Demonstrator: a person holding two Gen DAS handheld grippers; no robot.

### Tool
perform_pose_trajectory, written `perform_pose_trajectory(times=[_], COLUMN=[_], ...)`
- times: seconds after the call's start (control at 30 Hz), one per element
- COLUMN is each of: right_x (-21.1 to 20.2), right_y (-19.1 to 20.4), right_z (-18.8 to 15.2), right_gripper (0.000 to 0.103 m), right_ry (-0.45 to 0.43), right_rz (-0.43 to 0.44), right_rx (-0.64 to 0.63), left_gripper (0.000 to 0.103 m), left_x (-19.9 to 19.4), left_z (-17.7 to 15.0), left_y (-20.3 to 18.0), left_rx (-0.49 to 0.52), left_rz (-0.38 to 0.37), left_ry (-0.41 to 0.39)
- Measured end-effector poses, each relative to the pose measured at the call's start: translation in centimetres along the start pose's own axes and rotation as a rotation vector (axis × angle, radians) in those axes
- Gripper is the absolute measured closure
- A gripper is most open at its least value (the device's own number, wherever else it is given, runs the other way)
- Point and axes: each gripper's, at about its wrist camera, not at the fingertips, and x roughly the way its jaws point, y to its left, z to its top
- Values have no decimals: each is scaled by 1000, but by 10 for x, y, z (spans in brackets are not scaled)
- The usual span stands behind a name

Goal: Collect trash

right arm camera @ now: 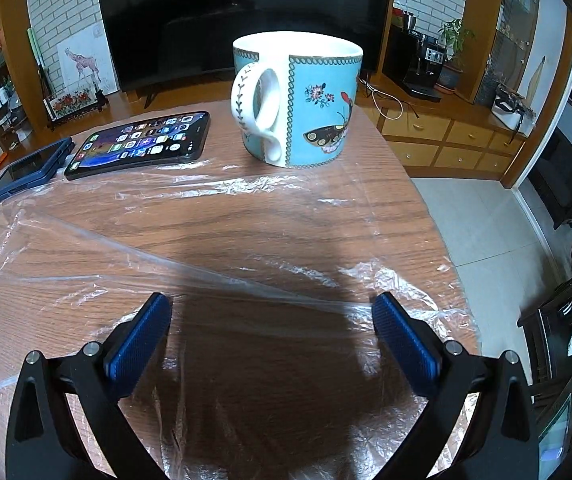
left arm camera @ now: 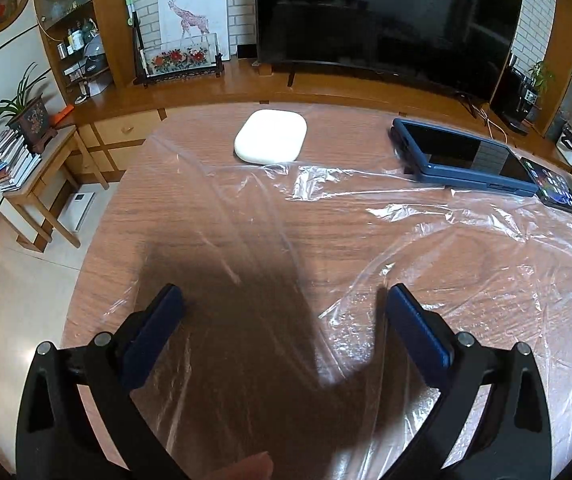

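Clear plastic film [left arm camera: 426, 248] spread crumpled over wooden table [left arm camera: 214, 184], near front edge. Left gripper [left arm camera: 282, 300], right gripper [right arm camera: 272, 308]: both wide open, empty. Best pinch raised ridge, gather inward; keep clear of mug [right arm camera: 298, 100], smartphone [right arm camera: 142, 144].

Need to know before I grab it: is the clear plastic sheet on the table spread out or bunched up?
Spread out. The plastic sheet lies flat across the wooden table, only wrinkled, with the mug standing on it.
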Motion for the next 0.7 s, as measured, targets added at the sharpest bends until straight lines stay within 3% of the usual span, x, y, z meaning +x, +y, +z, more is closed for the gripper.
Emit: perform_pose_trajectory(times=[0.7], right_x=[0], right_y=[0], right_z=[0], right_gripper=[4], right_ry=[0], right_rz=[0], right_rx=[0], left_gripper=[1], left_x=[1], left_z=[3], left_y=[-2], left_rx=[4], left_rz=[-2], left_ry=[1])
